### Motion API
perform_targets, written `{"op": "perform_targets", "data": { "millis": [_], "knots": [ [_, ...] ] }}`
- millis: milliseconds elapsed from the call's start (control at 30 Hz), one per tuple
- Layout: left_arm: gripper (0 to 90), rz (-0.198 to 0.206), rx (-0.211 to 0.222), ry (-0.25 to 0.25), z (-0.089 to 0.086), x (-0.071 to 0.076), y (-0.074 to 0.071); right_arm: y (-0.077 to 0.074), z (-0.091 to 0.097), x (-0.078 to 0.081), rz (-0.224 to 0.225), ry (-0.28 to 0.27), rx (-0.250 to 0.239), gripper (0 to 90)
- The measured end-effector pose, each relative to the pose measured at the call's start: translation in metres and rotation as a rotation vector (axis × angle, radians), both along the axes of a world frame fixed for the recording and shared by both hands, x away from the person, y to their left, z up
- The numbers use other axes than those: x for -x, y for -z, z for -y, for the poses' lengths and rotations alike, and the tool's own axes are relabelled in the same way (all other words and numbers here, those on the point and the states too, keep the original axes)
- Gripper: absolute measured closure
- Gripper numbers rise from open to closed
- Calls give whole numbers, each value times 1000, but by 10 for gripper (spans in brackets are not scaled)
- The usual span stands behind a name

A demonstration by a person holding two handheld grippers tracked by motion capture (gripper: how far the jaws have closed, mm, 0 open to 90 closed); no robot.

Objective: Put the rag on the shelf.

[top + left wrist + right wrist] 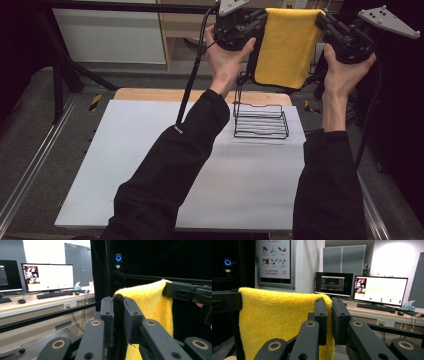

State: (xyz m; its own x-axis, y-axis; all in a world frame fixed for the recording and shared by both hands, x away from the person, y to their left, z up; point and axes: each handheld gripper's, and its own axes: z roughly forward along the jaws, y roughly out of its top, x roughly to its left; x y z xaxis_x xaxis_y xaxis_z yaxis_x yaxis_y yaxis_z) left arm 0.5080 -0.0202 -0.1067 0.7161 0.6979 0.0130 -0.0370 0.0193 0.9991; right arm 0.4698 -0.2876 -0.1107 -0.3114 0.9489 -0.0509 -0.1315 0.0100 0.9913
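Yellow towel held up between two grippers above the wire rack

The left gripper clamps the towel's left top corner, its jaws pinched tight on the dark-edged fold in the left gripper view; the right gripper clamps the right top corner, jaws closed on the fluffy yellow cloth in the right gripper view; the towel hangs flat and stretched between them, high over the far edge of the table; the black wire rack stands on the white sheet below, just under the towel's lower edge; both forearms reach up from the bottom of the high view.
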Motion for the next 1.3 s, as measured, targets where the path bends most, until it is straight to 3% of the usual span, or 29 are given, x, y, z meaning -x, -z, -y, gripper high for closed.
{"op": "perform_targets", "data": {
  "millis": [100, 167, 300, 433, 633, 1000, 1300],
  "knots": [
    [788, 12, -6, -16, 0, -9, 0, -3, -1, -8, -4, 3, 3, 840],
    [788, -7, 7, -14, -1, -15, 0, -5, -2, -12, 0, 0, 6, 840],
    [788, -4, -4, -26, -2, -23, 1, -5, -5, -23, -6, -1, 15, 840],
    [788, -23, -10, -22, -1, -30, 9, 1, -5, -33, -20, 6, 31, 839],
    [788, -18, -48, -26, 0, -34, 22, 13, -2, -43, -36, -5, 50, 839],
    [787, -61, -85, 22, 0, -30, 58, 45, 4, -35, -106, -21, 86, 838],
    [787, -71, -115, 53, -2, -22, 81, 73, 9, -27, -145, -50, 66, 837]
  ]
}}
